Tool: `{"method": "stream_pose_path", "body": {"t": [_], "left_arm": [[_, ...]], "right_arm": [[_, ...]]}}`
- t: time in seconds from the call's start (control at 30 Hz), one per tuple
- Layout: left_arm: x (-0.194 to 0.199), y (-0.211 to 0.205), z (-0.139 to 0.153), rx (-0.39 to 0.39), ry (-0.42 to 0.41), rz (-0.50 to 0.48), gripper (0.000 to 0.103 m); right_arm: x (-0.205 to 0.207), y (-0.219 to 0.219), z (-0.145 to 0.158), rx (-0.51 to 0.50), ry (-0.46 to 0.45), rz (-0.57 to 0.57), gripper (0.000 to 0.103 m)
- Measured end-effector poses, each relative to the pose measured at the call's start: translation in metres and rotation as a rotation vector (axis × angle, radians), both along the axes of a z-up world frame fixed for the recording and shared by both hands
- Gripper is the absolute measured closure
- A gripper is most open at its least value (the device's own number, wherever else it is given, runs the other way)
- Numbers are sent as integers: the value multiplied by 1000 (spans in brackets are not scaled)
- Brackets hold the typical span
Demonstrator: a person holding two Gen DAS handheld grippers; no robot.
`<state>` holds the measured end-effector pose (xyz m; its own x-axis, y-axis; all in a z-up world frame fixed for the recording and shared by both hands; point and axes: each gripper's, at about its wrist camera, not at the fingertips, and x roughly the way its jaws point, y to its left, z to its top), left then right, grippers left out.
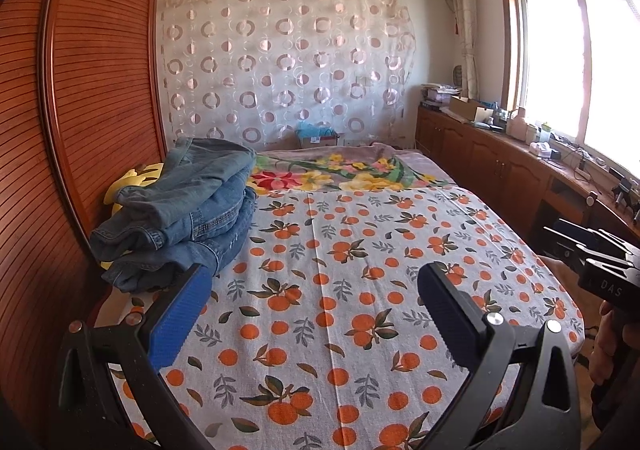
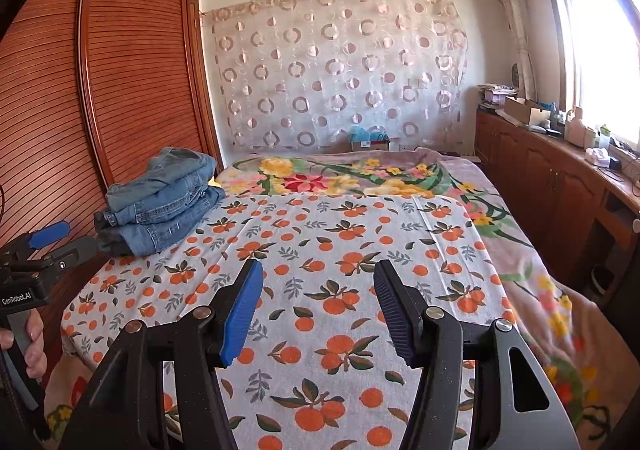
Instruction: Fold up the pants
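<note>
A stack of folded blue jeans [image 1: 180, 205] lies on the left side of the bed, beside the wooden wardrobe; the same stack of jeans [image 2: 160, 199] shows at the left in the right wrist view. My left gripper [image 1: 316, 278] hovers open over the orange-print sheet [image 1: 360, 270], its left pad just in front of the stack, nothing between the pads. My right gripper [image 2: 318, 276] stands open over the sheet [image 2: 340, 250], empty. Each view catches the other gripper at its edge: the right one [image 1: 592, 254], and the left one [image 2: 48, 238] held by a hand.
A slatted wooden wardrobe [image 1: 80, 89] borders the bed on the left. A floral blanket [image 1: 340, 169] covers the far part of the bed. Low wooden cabinets [image 1: 500, 161] with clutter run under the window on the right. A small box [image 1: 318, 137] sits by the curtain.
</note>
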<state>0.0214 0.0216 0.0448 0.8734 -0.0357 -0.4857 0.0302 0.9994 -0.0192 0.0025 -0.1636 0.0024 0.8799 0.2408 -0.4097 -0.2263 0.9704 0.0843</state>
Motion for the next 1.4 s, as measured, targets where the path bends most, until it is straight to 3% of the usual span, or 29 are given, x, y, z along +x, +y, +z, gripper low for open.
{"method": "stream_pose_path", "body": {"t": [1.4], "left_arm": [[-3,-6,4,-5,-14,1,0]], "right_arm": [[3,-6,-4,-1,-12,8,43]]}}
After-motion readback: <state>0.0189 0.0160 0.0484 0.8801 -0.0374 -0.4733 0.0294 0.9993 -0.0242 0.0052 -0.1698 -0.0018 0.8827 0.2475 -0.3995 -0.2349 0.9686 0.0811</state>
